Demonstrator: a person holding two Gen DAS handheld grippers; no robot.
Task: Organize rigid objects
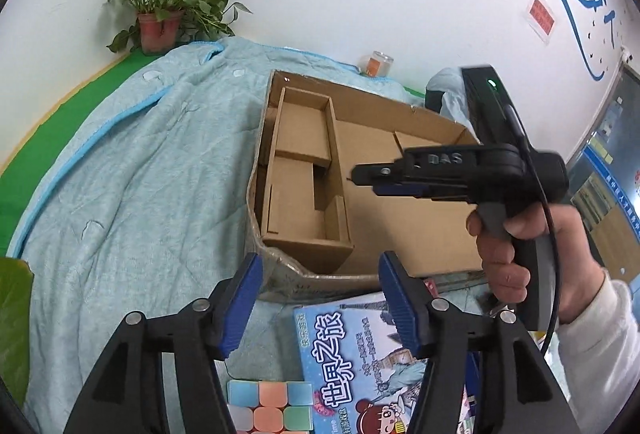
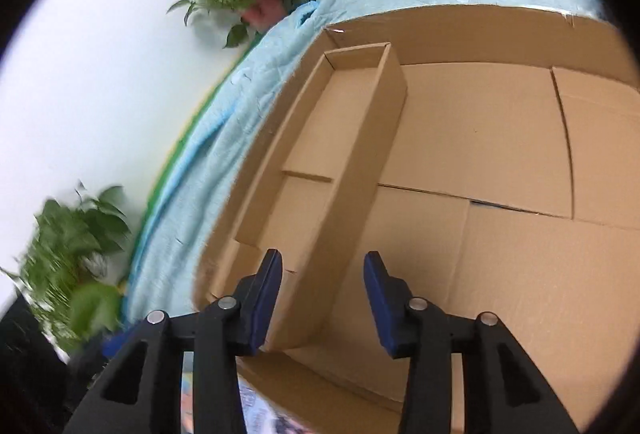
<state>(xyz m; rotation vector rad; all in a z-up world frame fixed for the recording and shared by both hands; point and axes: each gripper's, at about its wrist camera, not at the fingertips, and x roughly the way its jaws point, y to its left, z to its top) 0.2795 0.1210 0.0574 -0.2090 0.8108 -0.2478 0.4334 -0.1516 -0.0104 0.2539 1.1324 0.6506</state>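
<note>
Lying flat, a pastel cube [image 1: 270, 408] and glossy, seemingly cartoon-printed book [image 1: 352, 366] sit under spread, empty jaws.

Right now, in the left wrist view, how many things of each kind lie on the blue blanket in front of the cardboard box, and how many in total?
Puzzle cube: 1
Board game box: 1
Total: 2
Both lie on the blue blanket, outside the cardboard box. Other items at the right edge are too hidden to count.
</note>
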